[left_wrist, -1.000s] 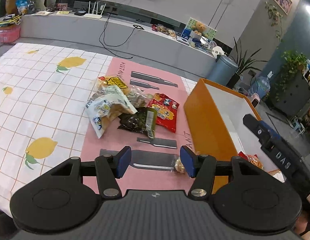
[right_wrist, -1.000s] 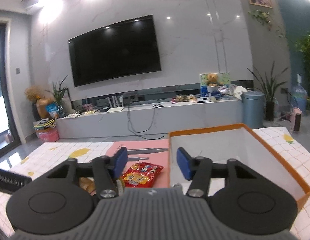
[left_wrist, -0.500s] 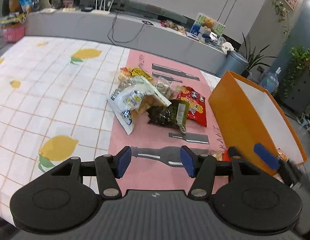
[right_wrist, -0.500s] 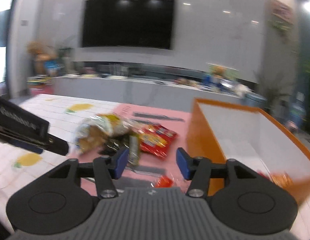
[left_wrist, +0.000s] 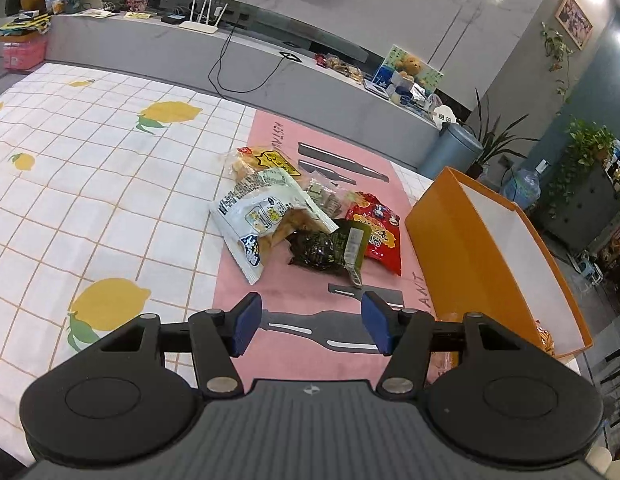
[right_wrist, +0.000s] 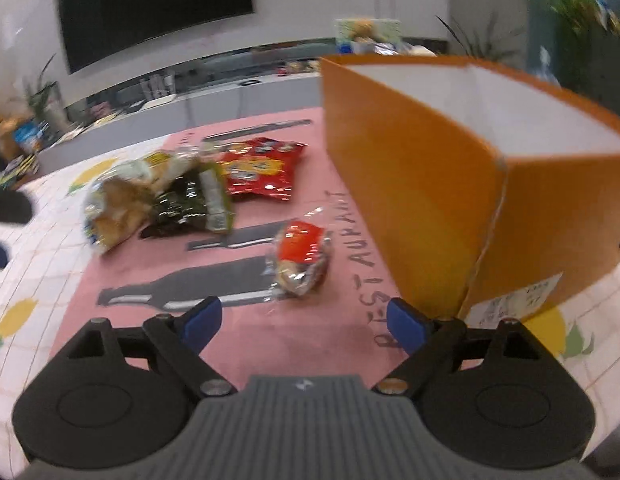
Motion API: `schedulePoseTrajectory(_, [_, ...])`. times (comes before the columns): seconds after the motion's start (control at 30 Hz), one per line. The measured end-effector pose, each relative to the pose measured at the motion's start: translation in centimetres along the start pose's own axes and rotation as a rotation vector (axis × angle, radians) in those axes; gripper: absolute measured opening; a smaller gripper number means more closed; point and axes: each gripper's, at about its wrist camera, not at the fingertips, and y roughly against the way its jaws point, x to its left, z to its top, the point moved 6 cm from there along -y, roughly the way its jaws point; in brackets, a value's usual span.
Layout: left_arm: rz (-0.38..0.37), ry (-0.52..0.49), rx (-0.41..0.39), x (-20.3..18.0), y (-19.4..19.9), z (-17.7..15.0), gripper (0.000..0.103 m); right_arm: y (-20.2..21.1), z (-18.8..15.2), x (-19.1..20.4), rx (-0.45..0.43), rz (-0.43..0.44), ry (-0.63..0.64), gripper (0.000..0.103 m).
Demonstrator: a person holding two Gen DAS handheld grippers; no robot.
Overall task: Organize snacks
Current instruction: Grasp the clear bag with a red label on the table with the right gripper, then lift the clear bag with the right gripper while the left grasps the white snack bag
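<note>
Now the right gripper (right_wrist: 304,322) is spreading its jaws wide, empty, lining up on the small red-labelled snack packet (right_wrist: 300,258) lying beside the orange box (right_wrist: 421,184), presumably its destination; the left gripper (left_wrist: 310,328) is hanging parted, holding nothing.

A home living room: wall television (right_wrist: 150,4), low media console (left_wrist: 230,52), houseplants (left_wrist: 589,148)

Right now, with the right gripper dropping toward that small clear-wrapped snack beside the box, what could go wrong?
1. The right gripper has just been opening its jaws, with nothing between them; the small clear-wrapped snack is crinkly and may slip or get crushed.
2. It lies close to the orange box, so the jaw on that side could bump the wall.
3. The view is blurred, so aim may be off.
</note>
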Motion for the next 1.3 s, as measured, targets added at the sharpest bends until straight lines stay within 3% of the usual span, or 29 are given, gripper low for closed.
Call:
schedulePoseTrajectory(0.23, [0.012,0.013,0.007,0.5,-0.1,0.1,0.068,-1.3,-0.5,1.8,-0.026,0.006,0.079,0.091])
schedulePoseTrajectory(0.4, [0.011,0.042,0.009,0.9,-0.1,0.2,0.068,-1.8,-0.2,2.1,-0.073,0.025,0.025,0.091])
schedulePoseTrajectory(0.5, [0.010,0.047,0.017,1.0,-0.2,0.1,0.068,-2.0,0.0,2.1,-0.093,0.000,0.010,0.086])
schedulePoseTrajectory(0.6, [0.003,0.042,0.030,0.8,-0.4,0.0,0.068,-1.8,0.2,1.7,-0.117,-0.019,-0.026,0.076])
schedulePoseTrajectory(0.7, [0.002,0.035,0.036,0.7,-0.7,-0.1,0.068,-1.8,0.2,1.2,-0.130,-0.029,-0.033,0.051])
schedulePoseTrajectory(0.73, [0.003,0.034,0.038,0.6,-0.7,-0.1,0.068,-1.8,0.3,1.1,-0.131,-0.021,-0.026,0.037])
schedulePoseTrajectory(1.03, [-0.015,0.034,0.048,0.7,-0.6,-0.3,0.068,0.2,0.0,2.1,-0.130,0.098,-0.007,0.035])
schedulePoseTrajectory(1.17, [-0.006,0.044,0.050,1.0,-0.8,-0.3,0.068,0.7,-0.6,3.8,-0.109,0.145,0.074,0.035])
schedulePoseTrajectory(1.3, [0.016,0.038,0.050,1.5,-0.6,0.3,0.067,2.3,-0.8,6.1,-0.162,0.196,0.225,0.035])
